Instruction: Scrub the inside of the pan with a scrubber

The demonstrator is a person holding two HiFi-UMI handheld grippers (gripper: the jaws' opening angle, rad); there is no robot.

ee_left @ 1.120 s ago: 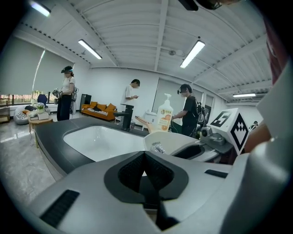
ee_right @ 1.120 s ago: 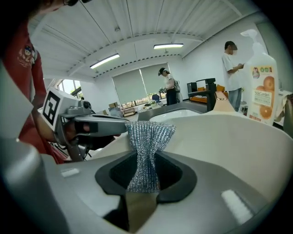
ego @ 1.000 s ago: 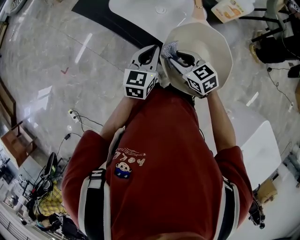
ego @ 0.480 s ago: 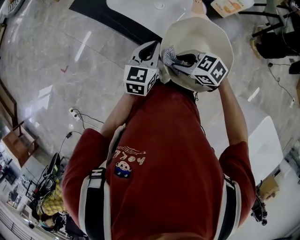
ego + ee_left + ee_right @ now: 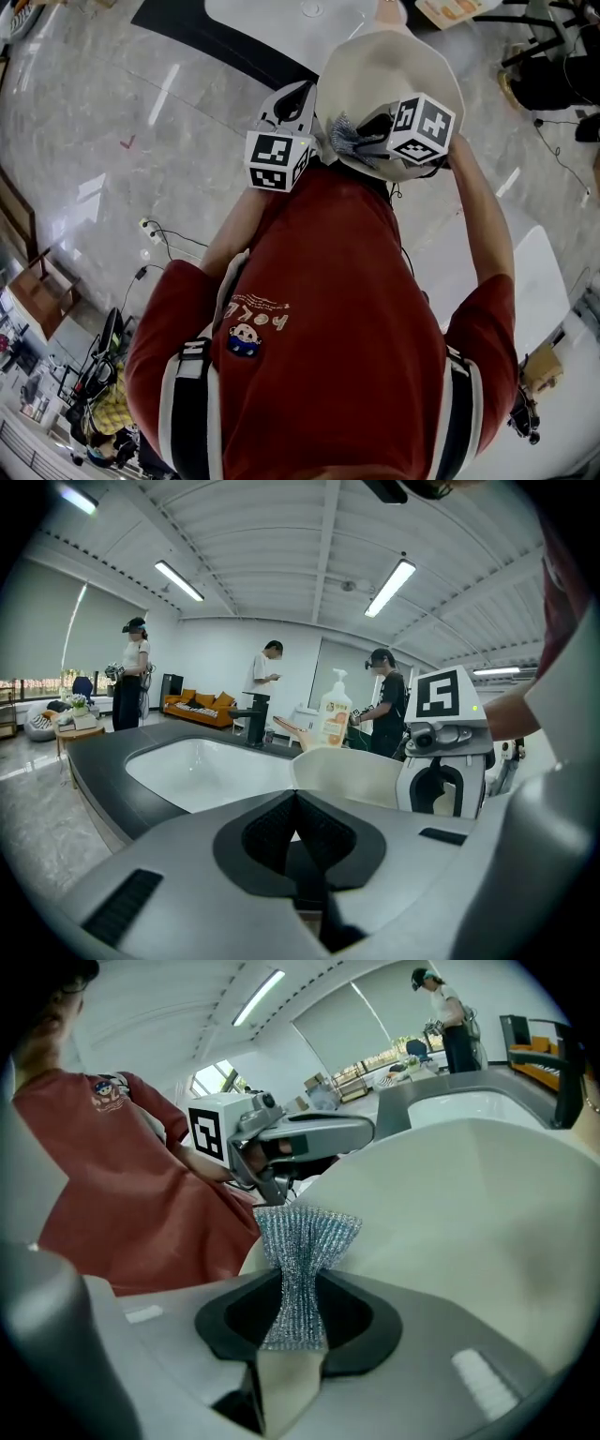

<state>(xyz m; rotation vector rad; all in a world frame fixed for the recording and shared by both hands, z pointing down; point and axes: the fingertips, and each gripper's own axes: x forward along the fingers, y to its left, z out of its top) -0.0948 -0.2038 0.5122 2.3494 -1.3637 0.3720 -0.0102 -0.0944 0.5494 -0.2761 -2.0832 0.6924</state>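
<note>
I hold a cream pan point(image 5: 403, 70) up in front of the red-shirted person, over the edge of the counter. My left gripper point(image 5: 305, 101) is shut on the pan's near left rim; in the left gripper view the jaws point(image 5: 295, 808) are closed with the pan's wall point(image 5: 347, 778) beyond them. My right gripper point(image 5: 367, 131) is shut on a silvery mesh scrubber point(image 5: 343, 133). In the right gripper view the scrubber point(image 5: 302, 1241) fans out from the jaws point(image 5: 298, 1288) against the pan's inner wall point(image 5: 469, 1213), close to the left gripper point(image 5: 281, 1138).
A white sink point(image 5: 202, 771) with a black faucet point(image 5: 251, 726) is set in the dark counter point(image 5: 103, 780) ahead. A soap bottle point(image 5: 335, 710) stands behind the pan. Three people stand further back. Cables point(image 5: 159, 239) lie on the marble floor.
My right gripper has swung up and to the right, dragging the scrubber across the pan's inside. The left gripper and pan have stayed nearly still, shifting slightly upward.
</note>
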